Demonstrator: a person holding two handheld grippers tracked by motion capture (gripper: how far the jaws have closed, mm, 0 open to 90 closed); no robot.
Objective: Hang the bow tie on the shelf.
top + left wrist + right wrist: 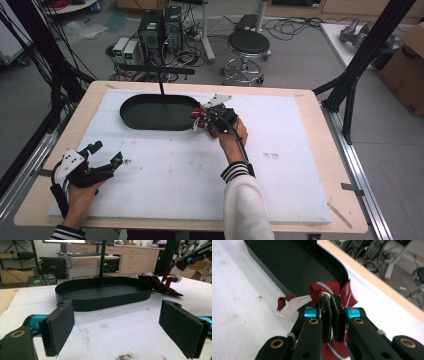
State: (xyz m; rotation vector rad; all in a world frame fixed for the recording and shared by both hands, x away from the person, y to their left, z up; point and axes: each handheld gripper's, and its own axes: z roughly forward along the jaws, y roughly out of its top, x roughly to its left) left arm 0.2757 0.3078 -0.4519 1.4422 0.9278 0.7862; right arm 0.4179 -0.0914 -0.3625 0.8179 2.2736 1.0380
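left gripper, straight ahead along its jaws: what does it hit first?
Probably the near wall of the black oval tray. The left gripper is open and points across bare white mat toward it; depth is unclear.

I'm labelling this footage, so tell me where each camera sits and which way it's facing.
High view: above the person's side, looking forward and down on the table; both forearms enter from below.
Left gripper view: on the left hand-held gripper, looking across at the tray; jaws wide apart.
Right gripper view: on the right hand-held gripper, looking down at the red cloth; jaws pinched on it.
Shared: all show tray and cloth.
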